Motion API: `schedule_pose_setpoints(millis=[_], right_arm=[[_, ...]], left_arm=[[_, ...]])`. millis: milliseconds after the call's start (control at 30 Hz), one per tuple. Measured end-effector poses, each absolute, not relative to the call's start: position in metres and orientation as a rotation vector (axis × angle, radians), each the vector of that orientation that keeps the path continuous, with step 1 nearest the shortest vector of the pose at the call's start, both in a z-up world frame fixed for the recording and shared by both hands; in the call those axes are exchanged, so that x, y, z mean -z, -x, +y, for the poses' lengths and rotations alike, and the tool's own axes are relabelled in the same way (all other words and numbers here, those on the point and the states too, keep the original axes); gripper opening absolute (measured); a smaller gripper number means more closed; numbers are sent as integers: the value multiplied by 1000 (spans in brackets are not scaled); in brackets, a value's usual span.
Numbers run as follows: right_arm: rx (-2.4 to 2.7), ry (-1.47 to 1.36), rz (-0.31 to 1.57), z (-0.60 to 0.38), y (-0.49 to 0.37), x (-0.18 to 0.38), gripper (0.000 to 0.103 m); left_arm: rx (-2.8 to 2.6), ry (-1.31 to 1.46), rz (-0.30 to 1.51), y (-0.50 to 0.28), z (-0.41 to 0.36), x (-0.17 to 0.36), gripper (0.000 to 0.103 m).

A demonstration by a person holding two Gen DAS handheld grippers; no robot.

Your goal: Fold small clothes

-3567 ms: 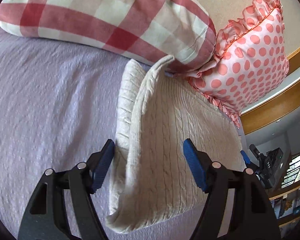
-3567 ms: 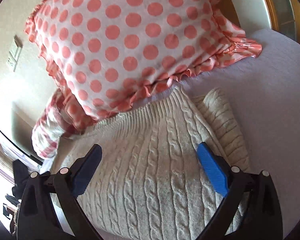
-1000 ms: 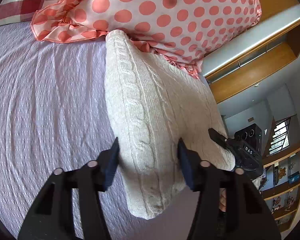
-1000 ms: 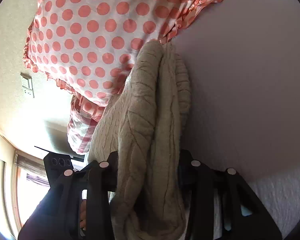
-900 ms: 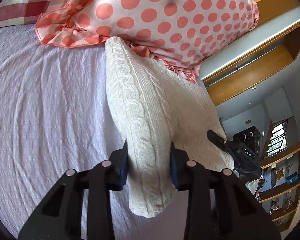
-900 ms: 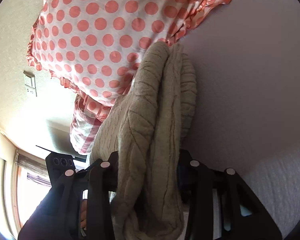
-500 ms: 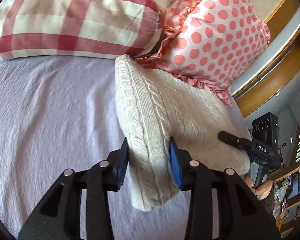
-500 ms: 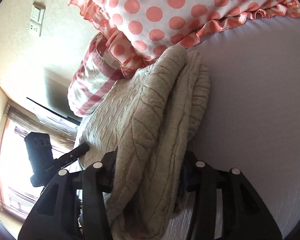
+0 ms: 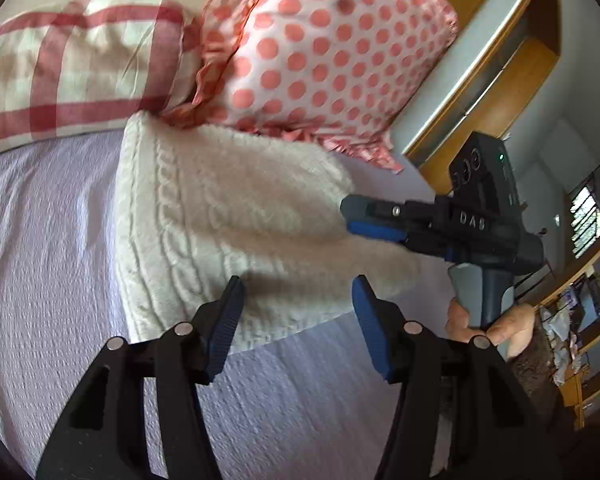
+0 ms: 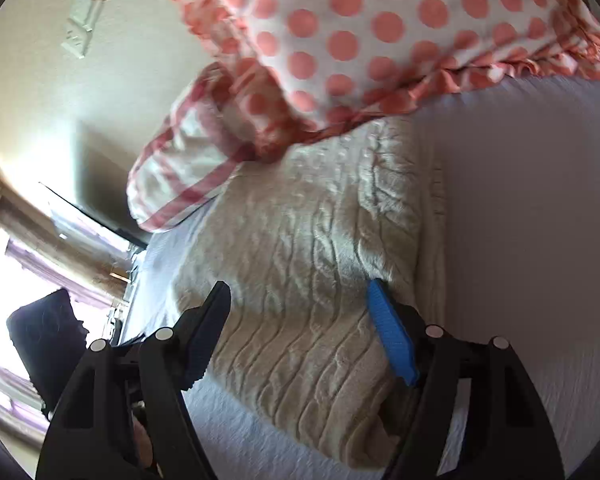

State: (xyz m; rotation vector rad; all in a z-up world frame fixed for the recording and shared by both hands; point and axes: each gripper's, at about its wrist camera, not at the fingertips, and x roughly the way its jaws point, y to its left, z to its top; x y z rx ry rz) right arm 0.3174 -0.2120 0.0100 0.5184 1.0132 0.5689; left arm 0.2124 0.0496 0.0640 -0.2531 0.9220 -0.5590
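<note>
A cream cable-knit sweater [image 9: 236, 216] lies folded into a compact block on the lilac bedspread [image 9: 48, 280], its far end against the pillows. It also shows in the right wrist view [image 10: 320, 264]. My left gripper [image 9: 296, 312] is open and empty, just above the sweater's near edge. My right gripper [image 10: 300, 320] is open and empty over the sweater's near end. The right gripper also shows in the left wrist view [image 9: 364, 220], at the sweater's right side.
A pink polka-dot ruffled pillow [image 9: 332, 64] and a red plaid pillow [image 9: 72, 68] lean at the head of the bed. A wooden window frame [image 9: 496, 100] and shelves [image 9: 588, 328] are on the right. A wall switch [image 10: 80, 28] is at the upper left.
Both grippers were shut on the folded sweater half a second ago. Both have opened, let go and drawn back a little. The sweater now lies flat on the bedspread.
</note>
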Motion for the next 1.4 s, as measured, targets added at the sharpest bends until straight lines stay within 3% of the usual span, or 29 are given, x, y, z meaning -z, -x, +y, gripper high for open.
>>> schedule_pose_setpoints(millis=[133, 167, 233, 300, 400, 800, 1400], right_arm=[[-580, -584, 987, -229, -311, -14, 72], [-588, -561, 953, -231, -299, -23, 73], [-558, -492, 880, -234, -269, -42, 88], [-523, -440, 816, -239, -237, -57, 99], [-433, -345, 782, -237, -195, -58, 102], [-239, -46, 922, -175, -178, 2, 102], [-154, 47, 987, -165, -181, 11, 102]], left_arm=[[547, 262, 947, -213, 50, -50, 51], [553, 259, 929, -207, 52, -56, 55], [533, 236, 880, -190, 61, -69, 68], [468, 197, 850, -172, 72, -75, 89], [349, 148, 868, -156, 84, -69, 98], [160, 13, 1003, -158, 80, -23, 99], [91, -62, 987, -157, 72, -15, 101]])
